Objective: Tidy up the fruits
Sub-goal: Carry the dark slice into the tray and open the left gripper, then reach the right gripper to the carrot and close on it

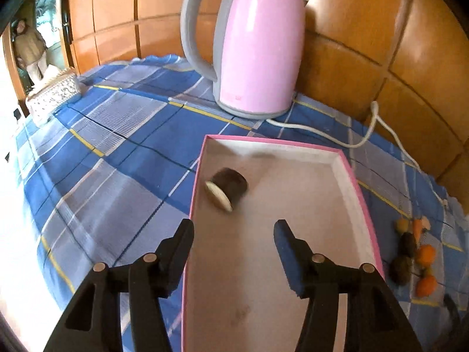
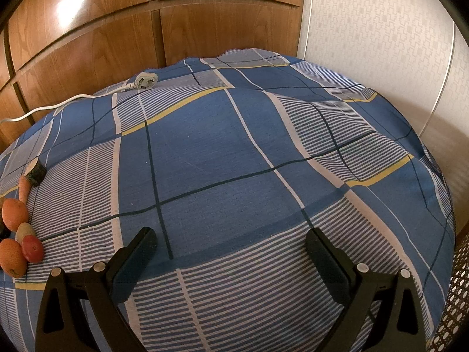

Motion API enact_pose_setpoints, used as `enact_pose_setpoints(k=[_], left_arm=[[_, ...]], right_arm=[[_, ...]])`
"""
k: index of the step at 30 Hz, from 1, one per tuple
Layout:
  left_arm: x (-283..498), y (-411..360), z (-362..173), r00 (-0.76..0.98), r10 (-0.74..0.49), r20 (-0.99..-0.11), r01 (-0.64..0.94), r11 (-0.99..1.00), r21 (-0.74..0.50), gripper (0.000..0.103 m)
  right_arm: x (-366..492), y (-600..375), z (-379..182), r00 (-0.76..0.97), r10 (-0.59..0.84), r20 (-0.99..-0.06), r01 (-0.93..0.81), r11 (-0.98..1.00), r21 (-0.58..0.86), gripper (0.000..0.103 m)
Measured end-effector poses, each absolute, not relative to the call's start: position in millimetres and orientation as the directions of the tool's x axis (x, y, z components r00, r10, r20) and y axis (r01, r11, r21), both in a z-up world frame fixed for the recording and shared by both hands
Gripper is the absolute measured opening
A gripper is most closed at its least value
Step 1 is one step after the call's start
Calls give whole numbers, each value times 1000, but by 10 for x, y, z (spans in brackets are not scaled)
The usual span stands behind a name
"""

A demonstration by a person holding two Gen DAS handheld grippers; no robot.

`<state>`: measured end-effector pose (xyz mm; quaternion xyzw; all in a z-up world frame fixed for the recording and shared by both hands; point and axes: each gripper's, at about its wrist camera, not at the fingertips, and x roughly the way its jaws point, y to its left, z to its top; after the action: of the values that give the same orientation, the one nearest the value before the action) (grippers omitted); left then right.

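Hanging over the near end of a pink-edged box point(image 1: 346, 158), the left tool point(image 1: 234, 228) has its jaws apart with nothing between them. A dark cut fruit piece point(image 1: 227, 187), pale face showing, lies inside the box against its left wall, clear of both jaws. The box rests on a blue checked cloth point(image 1: 117, 146) over the bench. A pink kettle point(image 1: 258, 47) stands behind it, its white cord point(image 1: 363, 135) trailing right. A fruit pile point(image 1: 416, 252) of orange and dark pieces lies right of the box, apart from it.

Right wrist view: the right tool point(image 2: 231, 237) is wide apart and empty above bare cloth. Fruits point(image 2: 17, 234) lie at the left edge, well away from it. A white plug point(image 2: 143, 81) lies at the far edge.
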<state>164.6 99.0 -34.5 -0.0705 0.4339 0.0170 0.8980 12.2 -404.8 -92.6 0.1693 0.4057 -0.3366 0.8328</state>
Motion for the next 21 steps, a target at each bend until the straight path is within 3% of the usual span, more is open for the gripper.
enact_pose_setpoints(k=[8,18,21], left_arm=[[929,861,-297,659,-45,-751,-67,991,-118,59],[386,845,-439,644,-36,-764,-88,989,-120,69],[291,852,-432,655,-28,-755,-96,988,-120,76]], right_arm=[[120,-4045,-932,446,-421,-790,697,717,12,103],[118,-4042,-938,451,-420,-788,695,719,15,103],[127,-4039,-943,449,-421,-788,694,720,12,103]])
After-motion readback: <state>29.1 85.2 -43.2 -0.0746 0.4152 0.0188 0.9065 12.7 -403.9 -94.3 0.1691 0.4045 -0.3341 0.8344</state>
